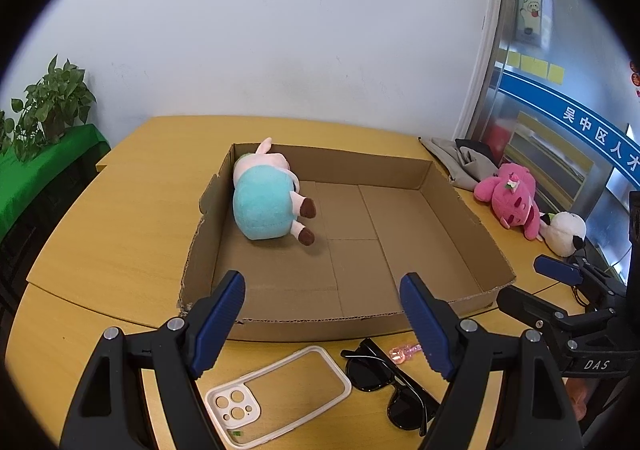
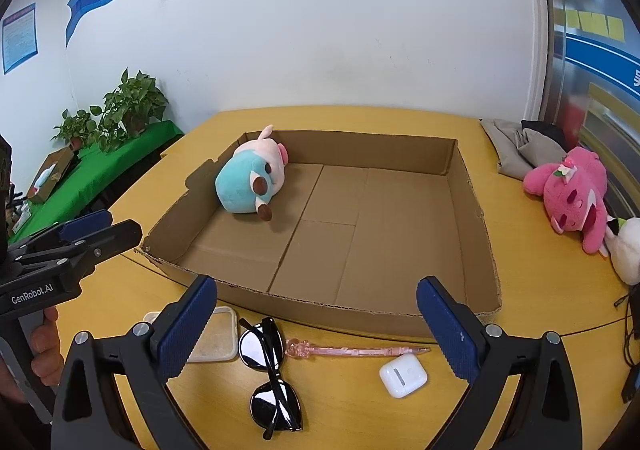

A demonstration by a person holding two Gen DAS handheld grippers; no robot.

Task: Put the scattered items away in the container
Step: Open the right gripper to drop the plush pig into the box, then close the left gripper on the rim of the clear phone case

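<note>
A shallow cardboard box [image 1: 400, 324] [image 2: 476, 250] lies on the yellow table with a teal-and-pink plush pig [image 1: 266, 195] [image 2: 248, 179] in its far left corner. In front of the box lie a clear phone case [image 1: 280, 390] [image 2: 218, 336], black sunglasses [image 1: 384, 374] [image 2: 268, 370], a pink pen [image 2: 352, 350] [image 1: 404, 352] and a white earbud case [image 2: 403, 374]. My left gripper [image 1: 322, 326] is open above the phone case and sunglasses. My right gripper [image 2: 316, 326] is open over the sunglasses and pen. Neither holds anything.
A pink plush [image 1: 510, 197] [image 2: 572, 189] and a white plush [image 1: 566, 232] [image 2: 626, 250] lie right of the box, with grey cloth [image 1: 460, 161] [image 2: 516, 149] behind them. Potted plants [image 2: 128, 105] stand on a green-covered side table at left. A hand grips the left gripper's handle [image 2: 44, 338].
</note>
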